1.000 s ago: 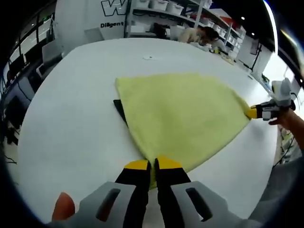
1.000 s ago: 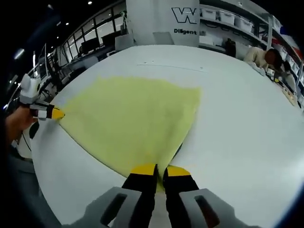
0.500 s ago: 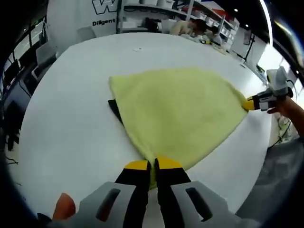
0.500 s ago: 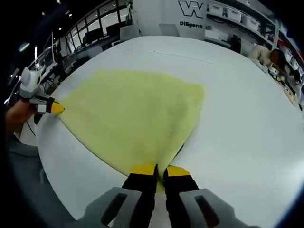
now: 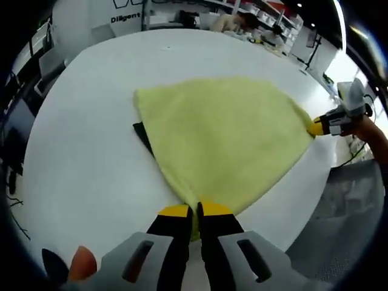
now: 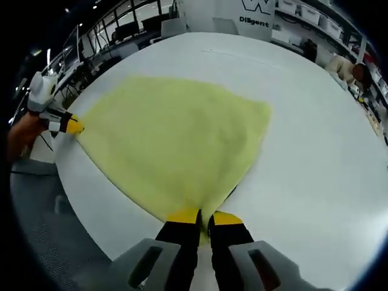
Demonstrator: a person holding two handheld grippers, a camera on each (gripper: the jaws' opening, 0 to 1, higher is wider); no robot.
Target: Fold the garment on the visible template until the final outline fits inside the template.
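A pale yellow garment (image 5: 227, 136) is stretched flat over a white table (image 5: 85, 139). A black strip of the template (image 5: 143, 134) peeks out from under its left edge. My left gripper (image 5: 194, 211) is shut on the garment's near corner. The right gripper (image 5: 315, 128) holds the corner at the far right of the left gripper view. In the right gripper view the garment (image 6: 176, 136) fans out ahead, my right gripper (image 6: 204, 217) is shut on its near corner, and the left gripper (image 6: 73, 126) grips the corner at the left. A dark sliver of template (image 6: 232, 193) shows at the garment's right edge.
The white table (image 6: 315, 157) has bare room beyond the garment. Its near edge drops to a grey floor (image 6: 42, 212). Shelves and a seated person (image 5: 233, 21) are far behind. A hand (image 5: 376, 136) holds the right gripper.
Both views have risen and tilted down, so the table looks farther and more floor shows. The garment stays held taut by both corners.
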